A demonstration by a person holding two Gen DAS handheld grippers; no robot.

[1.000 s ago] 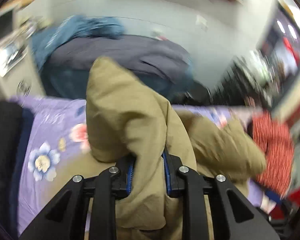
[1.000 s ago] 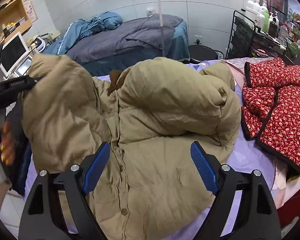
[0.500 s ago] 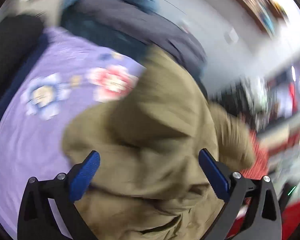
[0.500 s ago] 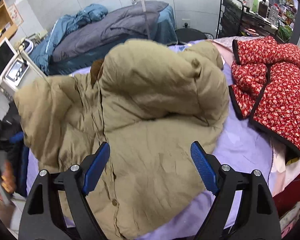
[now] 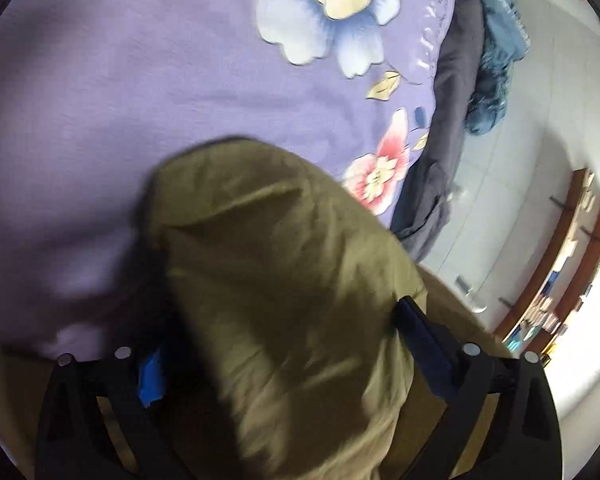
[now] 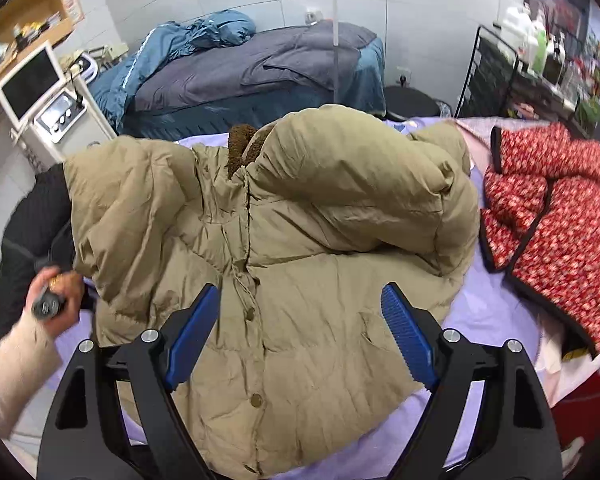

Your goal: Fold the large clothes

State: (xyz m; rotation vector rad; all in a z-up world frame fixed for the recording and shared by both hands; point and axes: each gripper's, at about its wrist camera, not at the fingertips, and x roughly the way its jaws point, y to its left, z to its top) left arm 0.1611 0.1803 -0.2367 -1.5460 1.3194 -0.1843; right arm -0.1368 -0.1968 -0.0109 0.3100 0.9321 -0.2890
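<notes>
A tan puffer jacket (image 6: 300, 240) with a brown fleece collar lies front-up on a purple floral bedsheet (image 6: 496, 312), both sleeves folded in over the chest. My right gripper (image 6: 300, 332) is open and empty, hovering above the jacket's lower front. In the left wrist view my left gripper (image 5: 280, 344) is open, its jaws wide on either side of a tan sleeve fold (image 5: 284, 272) that lies over the sheet (image 5: 140, 80). The hand holding the left gripper (image 6: 54, 292) shows at the jacket's left edge.
A red floral quilted jacket (image 6: 560, 216) lies at the right of the bed. A dark garment (image 6: 32, 224) lies at the left. Behind stand a second bed with grey and blue bedding (image 6: 260, 68), a white machine with a screen (image 6: 44, 100) and a black wire rack (image 6: 500, 72).
My left gripper was shut on the left sleeve one second ago, opened and let it go, and has tipped down toward the sheet. The left sleeve now lies folded in. The right gripper stayed open.
</notes>
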